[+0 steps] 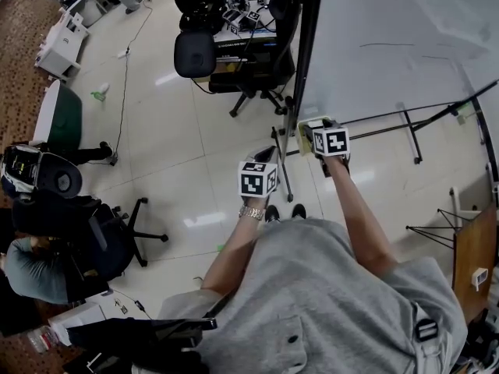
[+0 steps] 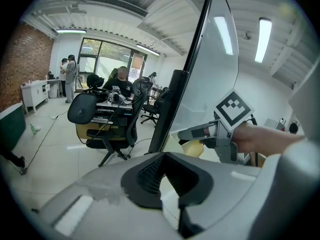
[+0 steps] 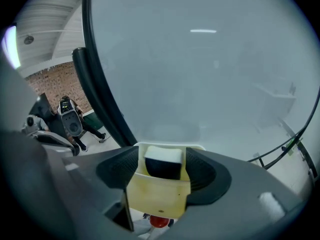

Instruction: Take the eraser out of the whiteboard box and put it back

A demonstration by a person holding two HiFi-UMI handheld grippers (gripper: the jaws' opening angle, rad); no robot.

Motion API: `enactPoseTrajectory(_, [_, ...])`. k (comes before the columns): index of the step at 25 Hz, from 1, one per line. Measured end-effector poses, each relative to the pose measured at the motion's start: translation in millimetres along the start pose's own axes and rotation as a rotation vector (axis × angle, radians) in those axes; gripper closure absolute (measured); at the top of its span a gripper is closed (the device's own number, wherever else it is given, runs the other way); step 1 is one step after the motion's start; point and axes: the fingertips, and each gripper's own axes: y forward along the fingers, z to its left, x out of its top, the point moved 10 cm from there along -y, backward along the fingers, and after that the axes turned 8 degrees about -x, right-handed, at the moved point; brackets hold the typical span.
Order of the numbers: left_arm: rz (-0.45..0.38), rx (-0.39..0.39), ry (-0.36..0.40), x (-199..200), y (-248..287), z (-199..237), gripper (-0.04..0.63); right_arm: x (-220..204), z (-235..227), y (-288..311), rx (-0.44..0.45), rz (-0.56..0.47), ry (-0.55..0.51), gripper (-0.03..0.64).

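The whiteboard (image 1: 390, 37) stands at the upper right of the head view. A yellowish box (image 3: 157, 196) hangs at its lower left corner (image 1: 301, 133). The eraser (image 3: 163, 163), white on top and black below, sits upright inside the box. My right gripper (image 3: 162, 156) is open, with one jaw on each side of the box and eraser. From the left gripper view, the right gripper (image 2: 197, 133) reaches over the box (image 2: 192, 147). My left gripper (image 2: 165, 156) is shut on nothing and hangs in the air to the left of the board (image 1: 269, 156).
The whiteboard's black frame post (image 2: 172, 99) and its stand feet (image 1: 413, 139) lie close by. Office chairs (image 1: 195, 53) and a cluttered desk (image 2: 107, 111) stand behind. A seated person (image 1: 35, 271) and another chair (image 1: 117, 232) are at the left.
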Motion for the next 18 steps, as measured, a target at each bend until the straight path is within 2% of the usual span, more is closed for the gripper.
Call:
enactPoseTrajectory(3, [0.007,0.000,-0.002,-1,4,-6,0.592,5,0,-9,0.011,-0.025,0.003,0.285])
enactPoseTrajectory(8, [0.038,-0.016,0.031,-5,18,-31,0.592,-5,-3,-33,0.042,-0.063,0.030,0.285])
enactPoseTrajectory(11, [0.054,-0.026,0.049,-9,27,-44,0.592,-16,-4,-43,0.030,-0.092,0.034,0.293])
enactPoseTrajectory(12, [0.056,-0.028,0.053,-10,29,-49,0.592,-21,-5,-48,0.019,-0.102,0.034,0.399])
enactPoseTrajectory(13, [0.056,-0.029,0.055,-11,30,-54,0.592,-27,-6,-53,0.012,-0.113,0.035,0.606])
enactPoseTrajectory(18, [0.033,-0.014,0.049,-18,25,-72,0.592,-51,-5,-65,0.022,-0.105,0.024,0.614])
